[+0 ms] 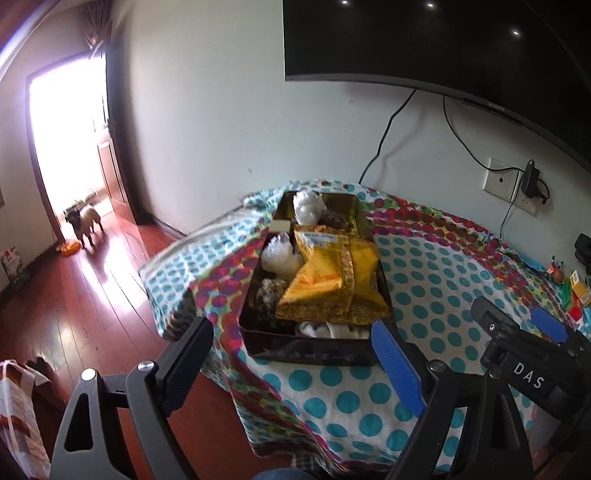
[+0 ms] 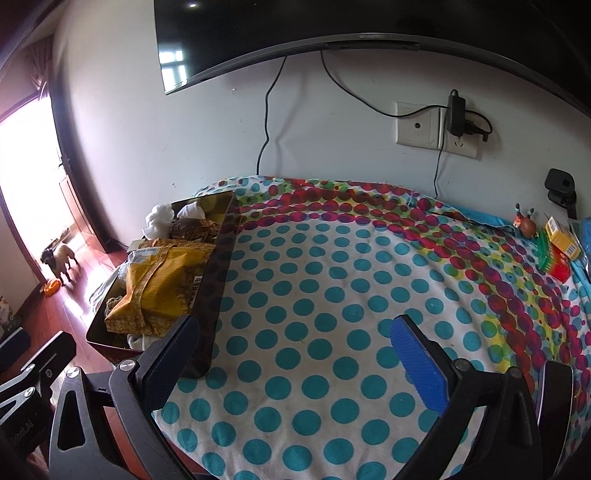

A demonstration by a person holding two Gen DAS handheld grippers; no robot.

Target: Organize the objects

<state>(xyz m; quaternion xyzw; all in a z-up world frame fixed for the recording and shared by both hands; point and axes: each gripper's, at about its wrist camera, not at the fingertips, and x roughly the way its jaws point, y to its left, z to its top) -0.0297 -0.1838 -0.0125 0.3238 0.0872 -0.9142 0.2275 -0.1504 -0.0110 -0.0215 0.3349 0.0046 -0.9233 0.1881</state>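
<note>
Both tools hover empty, so this looks like the start of a pick: the left gripper (image 1: 291, 354) is spread wide before the open tin box (image 1: 317, 350) crammed with yellow packets (image 1: 332, 284) and white tissue, and the right gripper (image 2: 295, 350) is equally spread over bare polka-dot cloth (image 2: 332, 295). Next comes a reach toward the small boxes (image 2: 561, 240) at the far right, probably cartons. A dog (image 1: 83, 219) stands in the bright doorway; a television (image 1: 443, 44) hangs above.

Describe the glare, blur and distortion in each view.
Left wrist view: the doorway is blown out white, throwing glare across the wooden floor; the TV edge bows from fisheye distortion. Right wrist view: the TV reflects a window, its lower edge curving strongly; the tin box stays sharp.
</note>
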